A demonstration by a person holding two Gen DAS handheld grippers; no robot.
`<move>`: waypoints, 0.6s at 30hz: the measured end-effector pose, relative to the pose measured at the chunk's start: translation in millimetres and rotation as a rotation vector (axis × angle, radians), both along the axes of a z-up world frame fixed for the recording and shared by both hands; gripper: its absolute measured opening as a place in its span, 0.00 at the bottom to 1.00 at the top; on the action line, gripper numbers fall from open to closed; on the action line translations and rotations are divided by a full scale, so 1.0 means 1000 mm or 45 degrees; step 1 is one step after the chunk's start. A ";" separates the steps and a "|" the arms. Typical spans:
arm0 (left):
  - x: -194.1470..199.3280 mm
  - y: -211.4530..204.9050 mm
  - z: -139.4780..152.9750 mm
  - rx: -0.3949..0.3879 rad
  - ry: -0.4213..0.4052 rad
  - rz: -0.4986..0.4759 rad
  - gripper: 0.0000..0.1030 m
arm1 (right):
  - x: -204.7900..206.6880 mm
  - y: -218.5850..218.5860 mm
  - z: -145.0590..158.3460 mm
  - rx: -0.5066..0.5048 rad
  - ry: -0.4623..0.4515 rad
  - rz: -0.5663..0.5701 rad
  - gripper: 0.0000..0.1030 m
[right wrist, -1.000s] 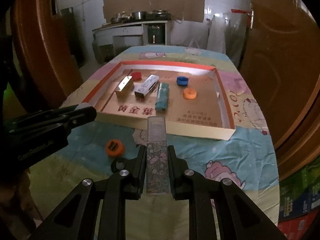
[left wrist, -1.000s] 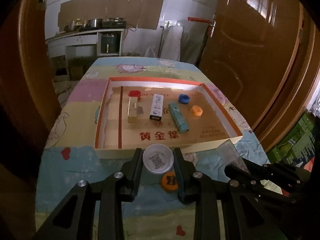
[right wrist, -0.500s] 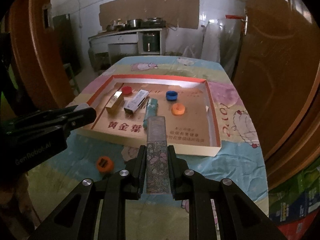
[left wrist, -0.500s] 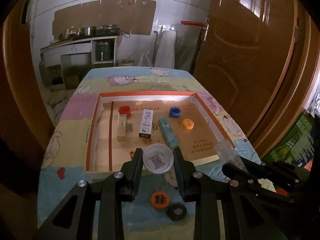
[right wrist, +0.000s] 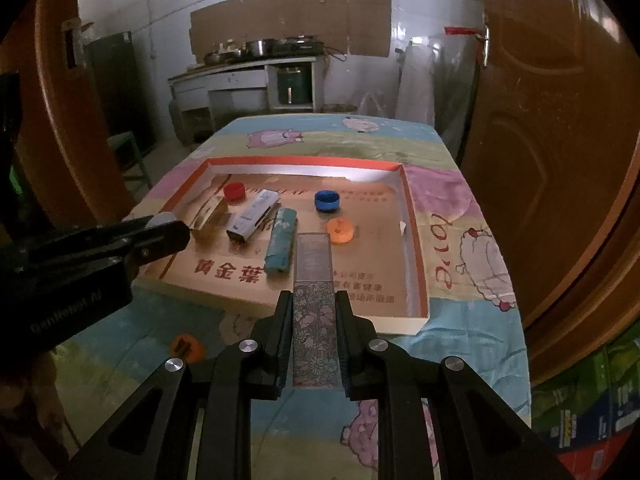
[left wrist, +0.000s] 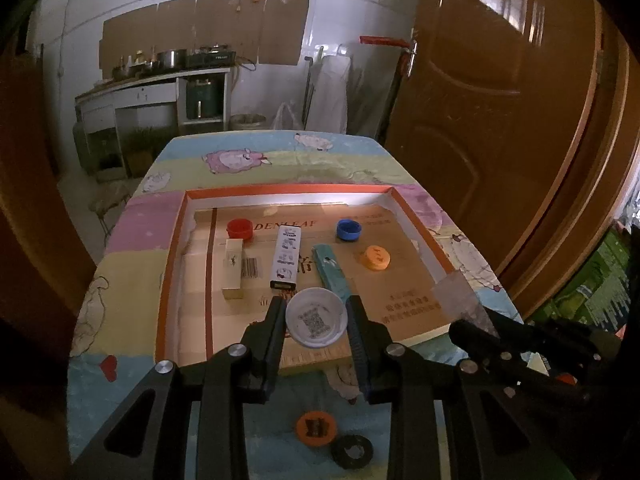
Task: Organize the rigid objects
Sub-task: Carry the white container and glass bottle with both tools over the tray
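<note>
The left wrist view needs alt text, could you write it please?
The left hand-held gripper grips a white round lid above a shallow cardboard tray holding caps and small boxes; an orange cap lies on the tablecloth.

My left gripper (left wrist: 316,330) covers the near end of the teal box (left wrist: 330,267) in the tray (left wrist: 172,264), and the white lid (left wrist: 316,317) between its pads hides the tray floor behind it. The print on that lid is too small to read. In the right view, my left gripper's dark body blocks the tray's near left corner. The flowered box (right wrist: 313,308) in my right gripper (right wrist: 314,334) hides part of the tray's near wall. The black ring (left wrist: 353,451) by the orange cap (left wrist: 316,428) is too dim to name.
</note>
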State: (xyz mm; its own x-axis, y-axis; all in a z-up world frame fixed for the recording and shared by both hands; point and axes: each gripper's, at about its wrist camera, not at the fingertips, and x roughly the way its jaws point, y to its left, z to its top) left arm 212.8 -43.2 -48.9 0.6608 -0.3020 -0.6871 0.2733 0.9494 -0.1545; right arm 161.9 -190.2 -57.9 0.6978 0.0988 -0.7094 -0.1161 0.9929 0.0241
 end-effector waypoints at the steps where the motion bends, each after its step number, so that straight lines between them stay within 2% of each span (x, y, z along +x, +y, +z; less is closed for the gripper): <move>1: 0.002 0.000 -0.001 0.000 0.002 0.001 0.30 | 0.002 -0.001 0.000 0.002 0.000 -0.002 0.20; 18: 0.037 0.000 -0.014 0.028 0.043 0.020 0.30 | 0.040 -0.011 -0.004 -0.013 0.011 -0.003 0.20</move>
